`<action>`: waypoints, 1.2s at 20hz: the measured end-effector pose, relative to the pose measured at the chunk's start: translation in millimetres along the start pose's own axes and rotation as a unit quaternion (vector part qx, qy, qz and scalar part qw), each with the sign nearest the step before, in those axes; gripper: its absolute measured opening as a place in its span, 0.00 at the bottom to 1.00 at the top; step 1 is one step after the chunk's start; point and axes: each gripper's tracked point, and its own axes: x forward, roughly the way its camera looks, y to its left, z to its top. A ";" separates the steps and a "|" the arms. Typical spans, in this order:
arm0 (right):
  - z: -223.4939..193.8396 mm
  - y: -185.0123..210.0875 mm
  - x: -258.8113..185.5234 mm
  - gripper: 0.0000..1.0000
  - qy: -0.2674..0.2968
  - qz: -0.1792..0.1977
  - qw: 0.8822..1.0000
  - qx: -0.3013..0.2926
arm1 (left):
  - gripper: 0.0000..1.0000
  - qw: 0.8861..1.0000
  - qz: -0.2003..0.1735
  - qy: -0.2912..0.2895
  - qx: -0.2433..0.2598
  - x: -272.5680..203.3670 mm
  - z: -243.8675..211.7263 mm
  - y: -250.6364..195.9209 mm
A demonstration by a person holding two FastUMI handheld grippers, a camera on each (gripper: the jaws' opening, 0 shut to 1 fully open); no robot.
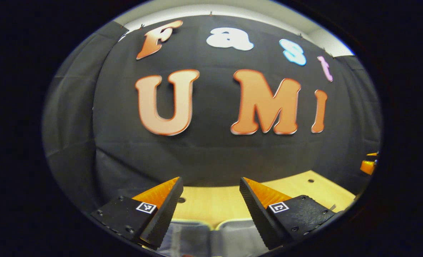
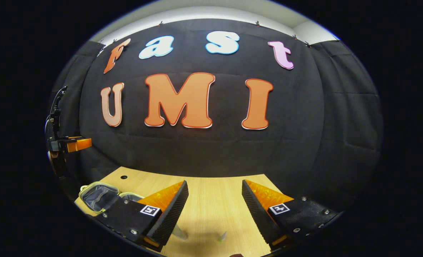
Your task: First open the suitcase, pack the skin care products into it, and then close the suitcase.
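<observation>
The suitcase lies open just below my left gripper, its two grey-lined halves side by side on the wooden table. That gripper is open with nothing between its fingers. In the right gripper view the suitcase sits at the far left, with a pale rim and grey lining. My right gripper hovers open over bare table, holding nothing. Two small pale tips poke up at the bottom edge between its fingers, too cut off to identify.
The left gripper shows farther off at the left edge, held above the suitcase. The right gripper shows at the far right edge. The black cloth wall stands close behind the table. Small round holes mark the tabletop.
</observation>
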 end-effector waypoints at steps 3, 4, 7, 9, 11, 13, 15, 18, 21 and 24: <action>6.1 -28.3 -8.8 0.96 -0.011 0.000 1.000 -0.006 | 0.98 0.999 -0.030 -0.021 -0.023 7.2 27.5 -76.5; 7.1 -36.9 -11.5 0.95 -0.013 0.001 1.000 -0.010 | 0.98 0.998 -0.045 -0.022 -0.036 9.7 31.0 -99.8; 8.7 -60.0 -19.5 0.95 -0.018 0.002 1.000 -0.019 | 0.98 0.997 -0.062 -0.020 -0.045 13.3 23.5 -147.2; 10.1 -71.1 -23.9 0.95 -0.019 0.002 1.000 -0.016 | 0.98 0.997 -0.060 -0.012 -0.052 9.7 19.7 -162.7; 11.3 -76.9 -25.9 0.95 -0.021 0.005 1.000 -0.010 | 0.99 0.996 -0.066 -0.018 -0.056 4.2 23.3 -176.4; 12.9 -81.0 -26.5 0.95 -0.023 0.004 1.000 -0.007 | 0.97 0.997 -0.066 -0.026 -0.043 0.0 32.1 -185.8; 14.0 -82.4 -27.5 0.95 -0.027 0.005 1.000 -0.005 | 0.97 0.997 -0.063 -0.031 -0.030 -0.3 38.5 -190.7; 16.6 -83.6 -28.7 0.95 -0.030 0.004 1.000 -0.005 | 0.97 0.996 -0.073 -0.032 -0.026 -1.7 42.6 -203.6; 18.1 -85.0 -29.7 1.00 -0.033 0.003 0.999 -0.006 | 0.97 0.996 -0.075 -0.035 -0.018 -1.9 46.7 -208.3; 19.6 -90.3 -31.9 1.00 -0.035 -0.003 0.999 -0.007 | 0.97 0.996 -0.078 -0.038 -0.019 -2.7 48.0 -214.3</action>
